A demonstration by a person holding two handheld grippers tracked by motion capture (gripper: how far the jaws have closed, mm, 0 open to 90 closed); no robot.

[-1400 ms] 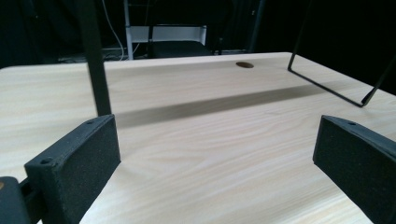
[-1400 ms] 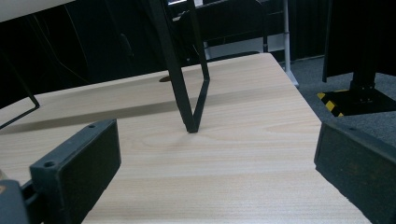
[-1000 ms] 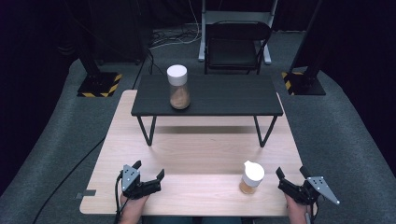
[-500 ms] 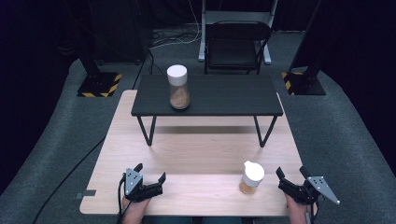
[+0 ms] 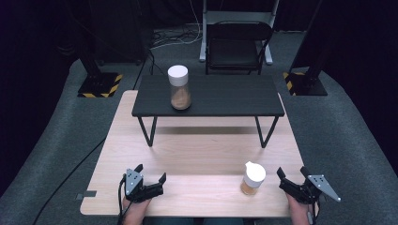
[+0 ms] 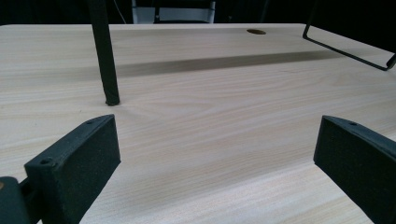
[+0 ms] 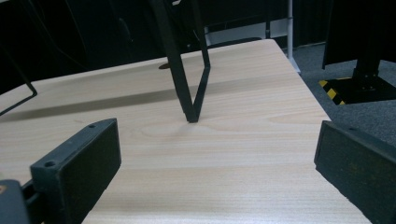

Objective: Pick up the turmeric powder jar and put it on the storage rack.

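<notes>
High view: a light wooden table [image 5: 197, 154] carries everything else, and all places below are told from it. On its far half stands a black low shelf [image 5: 209, 96] on thin wire legs, spanning most of the table's width. A tall clear jar [image 5: 179, 88] with a white lid and brown contents stands upright on the shelf's left part, well apart from both grippers. Beyond the table's far edge a black chair [image 5: 238, 47] sits on the grey carpet.

Near the table's front edge, right of its middle, stands a smaller jar [image 5: 253, 178] with a white lid and brownish contents, upright on the wood. The right gripper [image 5: 291, 178] rests at the table's front right corner, just beside this small jar and not touching it; its jaws are spread wide with nothing between them. The left gripper [image 5: 150, 180] lies at the table's front edge, left of the middle, well apart from the small jar, jaws likewise spread and holding nothing.

Left gripper view: bare wood lies between the two black jaws, with one shelf leg [image 6: 105, 56] standing ahead on the table. Right gripper view: a V-shaped shelf leg [image 7: 187, 65] meets the tabletop ahead of the parted jaws.
</notes>
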